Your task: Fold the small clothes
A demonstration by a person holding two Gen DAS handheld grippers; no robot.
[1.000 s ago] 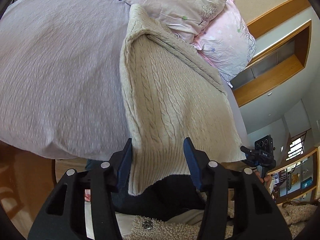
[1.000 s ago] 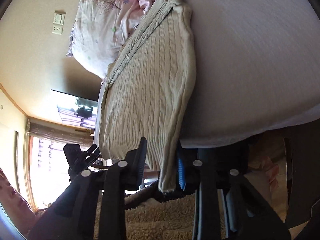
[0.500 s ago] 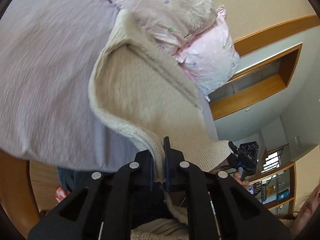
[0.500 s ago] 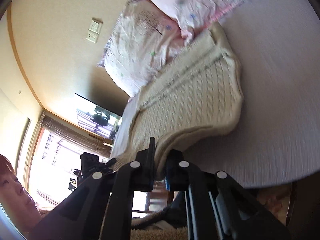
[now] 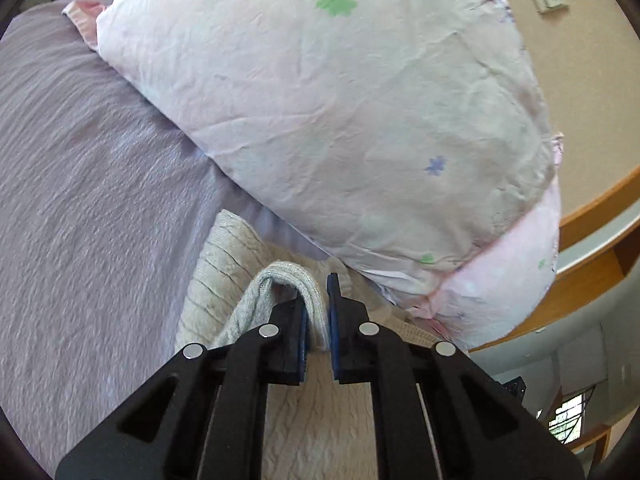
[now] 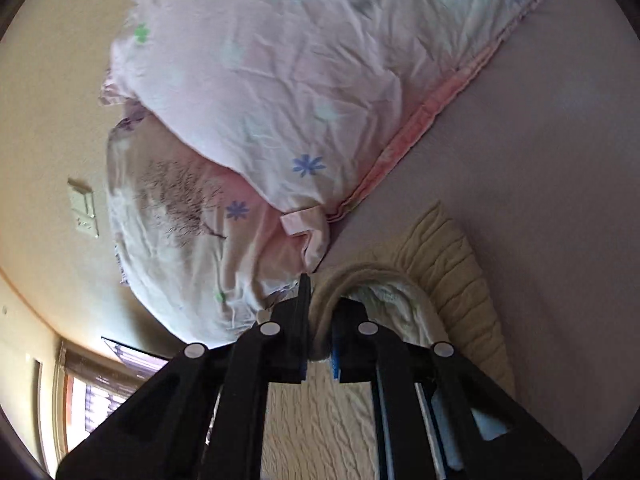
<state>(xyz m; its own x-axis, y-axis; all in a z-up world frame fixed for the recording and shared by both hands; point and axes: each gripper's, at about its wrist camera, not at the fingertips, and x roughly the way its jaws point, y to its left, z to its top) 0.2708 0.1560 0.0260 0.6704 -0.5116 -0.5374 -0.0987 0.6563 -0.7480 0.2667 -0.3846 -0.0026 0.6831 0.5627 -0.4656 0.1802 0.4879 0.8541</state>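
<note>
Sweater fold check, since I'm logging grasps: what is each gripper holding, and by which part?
Both hold the cream cable-knit sweater. The left gripper and the right gripper each pinch a ribbed edge of it, lifted over the rest near the pillows.

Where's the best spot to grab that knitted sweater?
The ribbed hem edge of the sweater, one corner each. Both the left gripper and right gripper already pinch it there, coming from the near side: the edge is thin, firm and sticks up.
</note>
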